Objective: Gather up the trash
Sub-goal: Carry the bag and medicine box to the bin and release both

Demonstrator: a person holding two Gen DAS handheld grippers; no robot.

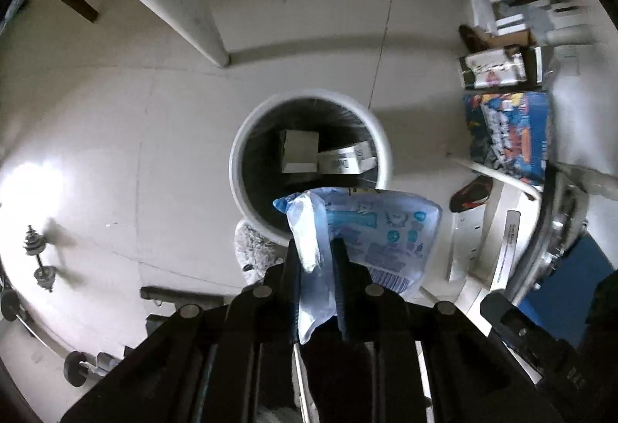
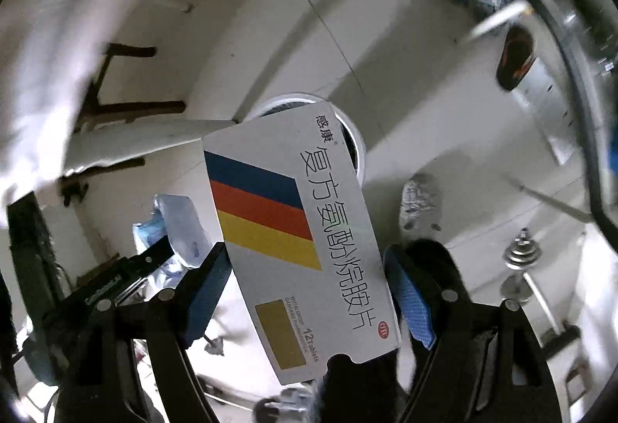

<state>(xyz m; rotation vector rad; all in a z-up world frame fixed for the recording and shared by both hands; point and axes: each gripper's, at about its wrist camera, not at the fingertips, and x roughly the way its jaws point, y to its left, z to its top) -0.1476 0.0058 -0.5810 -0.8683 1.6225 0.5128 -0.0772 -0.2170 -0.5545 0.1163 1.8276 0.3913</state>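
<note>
Below, pale tiled floor [image 1: 162, 137] lies bare all around the white bin [image 1: 247, 199], whose rim is unobstructed. The left gripper [image 1: 316, 282] pinches one blue-and-white plastic wrapper [image 1: 380, 233] hanging over the bin's near rim. Two small boxes [image 1: 299, 150] lie inside the bin. The right gripper [image 2: 307, 282] grips one white medicine box [image 2: 293, 230] by its long edges. One dumbbell [image 1: 38, 257] rests at the floor's left edge.

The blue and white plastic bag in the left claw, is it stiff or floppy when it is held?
Probably floppy: the plastic bag folds and crumples between the left claw. It looks thin and see-through, so likely light. Over the bin it should fall slowly and may catch the rim.
</note>
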